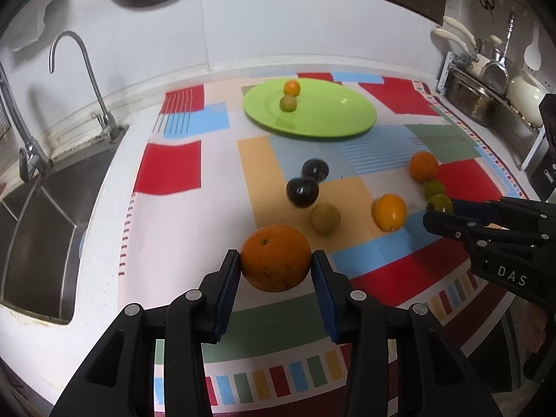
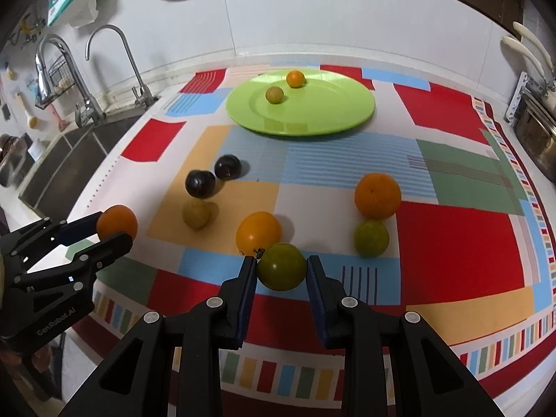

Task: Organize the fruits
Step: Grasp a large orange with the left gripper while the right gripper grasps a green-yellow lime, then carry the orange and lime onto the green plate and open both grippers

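Gripping an orange (image 1: pixel 275 258), the left gripper (image 1: pixel 276 271) has its two blue-padded fingers pressed against the fruit's sides, holding it just above a patchwork tablecloth (image 1: pixel 166 166). Ahead of these jaws lie a pale green fruit (image 1: pixel 325 218) and two dark plums (image 1: pixel 302 191), touching one another. Further ahead sits a lime-green plate (image 1: pixel 333 118) carrying a small orange fruit (image 1: pixel 292 87) and a small green one (image 1: pixel 288 103). To the left of the jaws, beyond the cloth's edge, is a steel sink (image 1: pixel 41 229) with a curved tap (image 1: pixel 80 76).

The right gripper (image 2: pixel 281 271) is closed on a green tomato (image 2: pixel 281 266), its pads pressing both sides of the fruit. Just ahead and slightly left of these jaws, touching the tomato, rests a yellow-orange tomato (image 2: pixel 259 232). Ahead and to the right lie a light green fruit (image 2: pixel 371 237) and, just behind it, a second orange (image 2: pixel 377 196). The plate stands well ahead, at the far side of the cloth.

Each gripper shows at the edge of the other's view, both with fruit between the fingers.
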A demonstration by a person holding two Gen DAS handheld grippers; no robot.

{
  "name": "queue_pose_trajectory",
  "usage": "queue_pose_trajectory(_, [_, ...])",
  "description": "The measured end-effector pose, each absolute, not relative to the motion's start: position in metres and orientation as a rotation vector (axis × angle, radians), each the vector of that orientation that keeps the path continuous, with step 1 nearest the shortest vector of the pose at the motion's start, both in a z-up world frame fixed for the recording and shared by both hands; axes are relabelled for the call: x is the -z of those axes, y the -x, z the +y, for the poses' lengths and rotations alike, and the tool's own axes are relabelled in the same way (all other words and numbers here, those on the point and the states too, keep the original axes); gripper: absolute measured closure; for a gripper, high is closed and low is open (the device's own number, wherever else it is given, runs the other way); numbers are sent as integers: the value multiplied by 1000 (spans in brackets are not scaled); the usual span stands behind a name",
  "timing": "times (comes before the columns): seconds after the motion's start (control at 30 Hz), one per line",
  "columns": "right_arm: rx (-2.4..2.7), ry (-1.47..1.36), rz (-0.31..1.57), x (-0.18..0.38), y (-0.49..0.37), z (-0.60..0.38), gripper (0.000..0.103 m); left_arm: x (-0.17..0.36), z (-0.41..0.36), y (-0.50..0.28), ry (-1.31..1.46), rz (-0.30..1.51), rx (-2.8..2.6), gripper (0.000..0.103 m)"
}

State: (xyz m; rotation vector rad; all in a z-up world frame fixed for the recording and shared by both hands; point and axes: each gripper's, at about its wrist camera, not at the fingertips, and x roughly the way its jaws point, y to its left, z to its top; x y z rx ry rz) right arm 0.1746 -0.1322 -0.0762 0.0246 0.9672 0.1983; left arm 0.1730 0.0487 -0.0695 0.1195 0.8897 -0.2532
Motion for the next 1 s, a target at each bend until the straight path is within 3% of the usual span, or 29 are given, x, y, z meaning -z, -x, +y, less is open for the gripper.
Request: queue_pose_trajectory(1.0, [-183,-72,816,31,-204,-124,73,23,36,-225,-165,737,385,62])
